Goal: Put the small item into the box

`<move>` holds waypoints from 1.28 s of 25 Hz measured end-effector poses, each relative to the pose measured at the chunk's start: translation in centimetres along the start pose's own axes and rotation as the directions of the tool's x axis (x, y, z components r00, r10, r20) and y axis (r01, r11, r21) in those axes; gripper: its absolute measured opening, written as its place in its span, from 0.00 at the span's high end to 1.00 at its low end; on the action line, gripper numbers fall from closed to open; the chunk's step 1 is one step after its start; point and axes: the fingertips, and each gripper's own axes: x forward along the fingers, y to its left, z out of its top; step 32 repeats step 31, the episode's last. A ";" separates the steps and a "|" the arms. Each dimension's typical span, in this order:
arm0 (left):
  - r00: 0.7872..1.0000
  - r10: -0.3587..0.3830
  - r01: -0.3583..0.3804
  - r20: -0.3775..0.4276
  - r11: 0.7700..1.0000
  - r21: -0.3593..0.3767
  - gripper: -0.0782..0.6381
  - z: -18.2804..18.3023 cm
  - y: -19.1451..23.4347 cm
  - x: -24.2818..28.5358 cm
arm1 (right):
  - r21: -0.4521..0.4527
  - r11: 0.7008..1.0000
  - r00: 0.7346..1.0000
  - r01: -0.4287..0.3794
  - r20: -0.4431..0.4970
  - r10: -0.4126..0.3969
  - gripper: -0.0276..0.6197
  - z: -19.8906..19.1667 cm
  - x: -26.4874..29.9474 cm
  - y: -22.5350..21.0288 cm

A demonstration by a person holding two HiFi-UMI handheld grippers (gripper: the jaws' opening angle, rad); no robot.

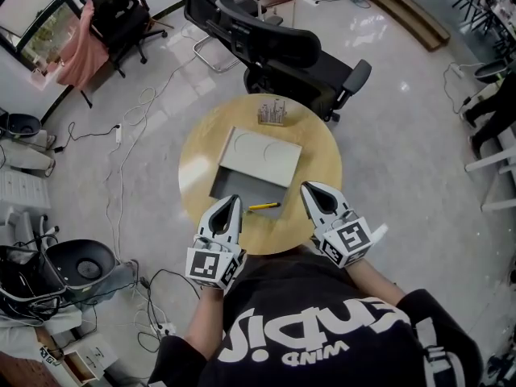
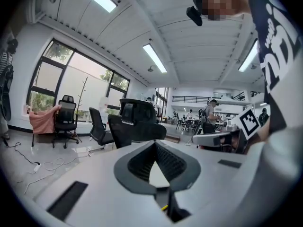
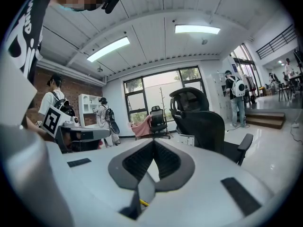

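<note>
A small yellow pen-like item lies on the round wooden table, at the near edge of an open grey box. The box's pale lid lies folded back behind it. My left gripper hovers at the table's near left edge, just left of the item, jaws shut and holding nothing. My right gripper sits at the near right, also shut and empty. In the gripper views the left gripper and right gripper show their tips meeting. A yellow sliver shows below the right one.
A small rack holding several thin upright items stands at the table's far edge. Black office chairs stand just beyond the table. Cables trail over the floor at left, near a black bin.
</note>
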 end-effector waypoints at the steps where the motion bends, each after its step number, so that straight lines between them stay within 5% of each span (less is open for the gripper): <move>1: 1.000 0.008 -0.008 0.003 1.000 -0.001 0.88 0.0 0.1 -0.1 | 0.000 1.000 1.000 0.000 0.002 0.000 0.96 0.0 -0.1 0.0; 32: 0.998 0.053 -0.053 -0.032 0.998 0.015 0.88 -0.4 -0.3 -0.5 | -0.005 1.000 0.999 -0.018 0.028 0.018 0.96 0.8 -0.7 0.3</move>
